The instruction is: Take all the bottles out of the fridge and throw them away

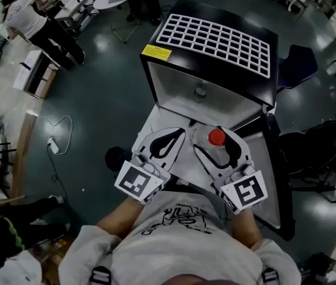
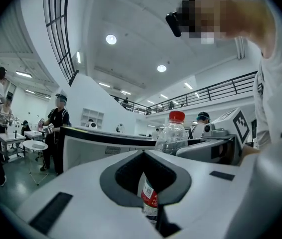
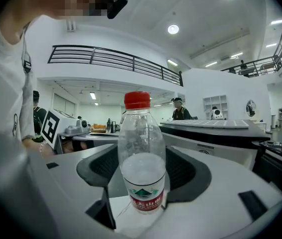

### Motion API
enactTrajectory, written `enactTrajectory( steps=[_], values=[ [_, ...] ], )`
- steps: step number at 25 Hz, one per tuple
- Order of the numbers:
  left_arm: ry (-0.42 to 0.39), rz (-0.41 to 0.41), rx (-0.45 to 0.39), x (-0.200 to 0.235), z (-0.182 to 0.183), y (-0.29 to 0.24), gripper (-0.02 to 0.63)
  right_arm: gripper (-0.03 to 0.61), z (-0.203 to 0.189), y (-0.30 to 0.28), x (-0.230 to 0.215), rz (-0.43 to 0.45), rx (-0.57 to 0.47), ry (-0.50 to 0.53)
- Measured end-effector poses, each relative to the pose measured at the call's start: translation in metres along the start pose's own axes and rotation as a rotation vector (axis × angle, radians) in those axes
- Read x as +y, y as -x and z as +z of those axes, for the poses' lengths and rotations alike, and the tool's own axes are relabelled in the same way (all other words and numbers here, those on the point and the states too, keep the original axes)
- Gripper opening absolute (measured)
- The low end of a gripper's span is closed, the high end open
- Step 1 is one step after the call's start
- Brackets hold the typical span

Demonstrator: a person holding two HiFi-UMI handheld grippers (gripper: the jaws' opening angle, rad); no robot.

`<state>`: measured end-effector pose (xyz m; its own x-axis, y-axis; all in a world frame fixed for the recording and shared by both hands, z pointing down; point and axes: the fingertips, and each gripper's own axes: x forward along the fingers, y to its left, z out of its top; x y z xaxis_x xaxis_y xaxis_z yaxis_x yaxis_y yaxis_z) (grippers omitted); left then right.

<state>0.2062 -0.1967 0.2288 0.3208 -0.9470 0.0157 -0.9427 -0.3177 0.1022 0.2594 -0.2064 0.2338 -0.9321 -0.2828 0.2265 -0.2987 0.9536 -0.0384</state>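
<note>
we are holding the bottle upright in the right gripper. its jaws are clamping the lower body, red cap above them, just in front of the open fridge. we are judging that a steady squeeze and a level bottle matter most on the way to a bin, which is not showing. the left gripper is hanging just beside it, jaws together and empty.
</note>
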Motion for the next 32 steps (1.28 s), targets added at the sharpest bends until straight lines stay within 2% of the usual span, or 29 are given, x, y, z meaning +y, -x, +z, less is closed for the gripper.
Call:
enactTrajectory(
  steps=[12, 32],
  values=[
    [0.000, 0.086, -0.017, 0.032, 0.003, 0.044, 0.012, 0.305, 0.008, -0.038, 0.041, 0.106, 0.009, 0.033],
    [0.023, 0.278, -0.044, 0.115, 0.020, 0.183, 0.012, 0.305, 0.034, -0.132, 0.168, 0.299, 0.012, 0.091]
  ],
)
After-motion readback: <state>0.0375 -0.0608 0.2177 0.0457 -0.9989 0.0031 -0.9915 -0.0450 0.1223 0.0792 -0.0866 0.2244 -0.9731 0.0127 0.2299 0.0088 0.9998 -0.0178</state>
